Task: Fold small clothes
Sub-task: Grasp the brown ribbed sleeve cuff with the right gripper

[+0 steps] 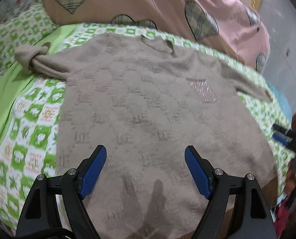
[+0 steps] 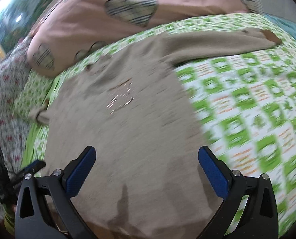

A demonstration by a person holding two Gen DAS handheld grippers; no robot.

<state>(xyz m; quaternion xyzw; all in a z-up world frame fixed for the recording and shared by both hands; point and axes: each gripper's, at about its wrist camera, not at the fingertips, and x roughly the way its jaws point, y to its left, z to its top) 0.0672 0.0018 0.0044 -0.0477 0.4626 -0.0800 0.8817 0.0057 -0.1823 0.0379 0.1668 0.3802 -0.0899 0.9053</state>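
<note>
- Bed (image 1: 34,117) with green-check sheet: taupe sweater (image 1: 148,103) lies flat, front up, no fold made; all folding left, I judge.
- Left view: one sleeve (image 1: 34,59) bunched, knotted-looking.
- Right view: other sleeve (image 2: 217,41) stretched straight out.
- Left gripper (image 1: 145,155), right gripper (image 2: 147,157): fingers spread apart, empty, above the hem.

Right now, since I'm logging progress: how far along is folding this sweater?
Done: the tan sweater lies spread flat on the green checked sheet. In hand: nothing; the left claw and right claw are open above its lower part. Left: every fold. One sleeve lies stretched out and the other sleeve is bunched.
</note>
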